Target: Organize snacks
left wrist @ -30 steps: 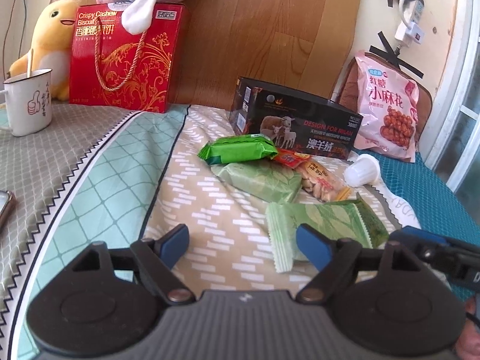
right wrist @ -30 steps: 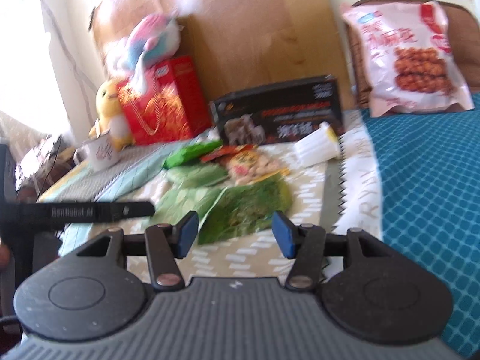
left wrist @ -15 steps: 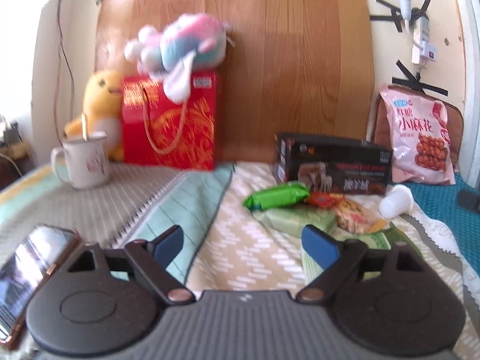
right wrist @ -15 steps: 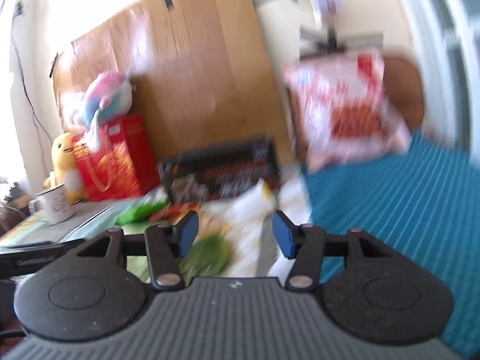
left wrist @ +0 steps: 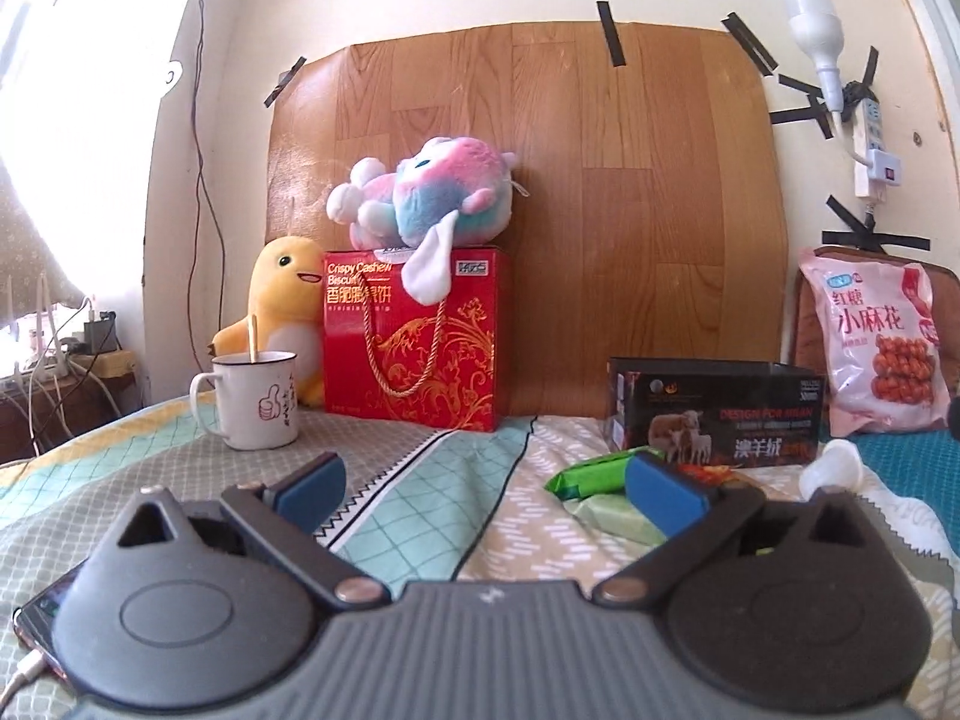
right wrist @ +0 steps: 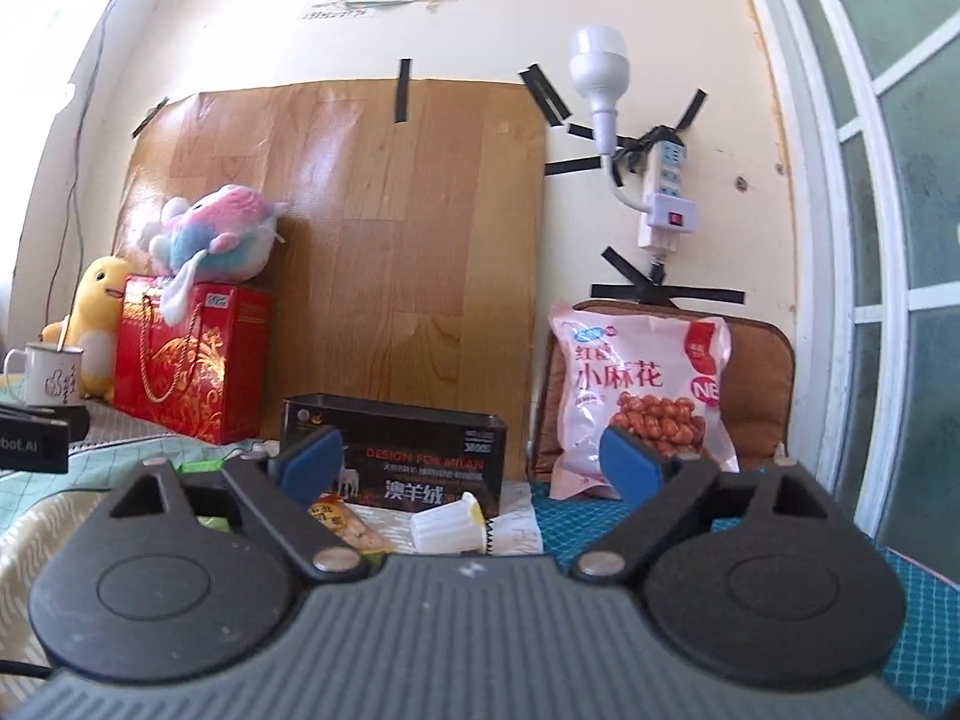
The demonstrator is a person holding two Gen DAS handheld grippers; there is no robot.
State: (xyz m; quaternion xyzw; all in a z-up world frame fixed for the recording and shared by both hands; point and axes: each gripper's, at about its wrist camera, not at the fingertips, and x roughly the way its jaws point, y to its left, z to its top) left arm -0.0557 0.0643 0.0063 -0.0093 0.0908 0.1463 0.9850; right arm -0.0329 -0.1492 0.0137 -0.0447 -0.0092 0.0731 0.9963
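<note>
Small snack packs lie on the bed in front of a black open box (left wrist: pixel 714 414) (right wrist: pixel 396 450): a bright green packet (left wrist: pixel 591 471), a pale green packet (left wrist: pixel 618 513), an orange nut pack (right wrist: pixel 345 522) and a white jelly cup (left wrist: pixel 834 471) (right wrist: pixel 450 531). A pink snack bag (left wrist: pixel 876 342) (right wrist: pixel 645 390) leans on a brown cushion at the right. My left gripper (left wrist: pixel 486 480) is opening wide, nothing between its jaws, held above the bedspread short of the packs. My right gripper (right wrist: pixel 471 459) is also opening, empty, facing the black box.
A red gift box (left wrist: pixel 414 342) with a pink-blue plush (left wrist: pixel 432 192) on top stands at the back left, beside a yellow plush (left wrist: pixel 282 306) and a white mug (left wrist: pixel 255 399). A phone (left wrist: pixel 42 606) lies at the near left. A power strip and bulb (right wrist: pixel 600 90) hang on the wall.
Both grippers tilted upward from the snack pile toward the wall and pulled back a little. Both sets of jaws spread wider; the right one widened most in the last half second.
</note>
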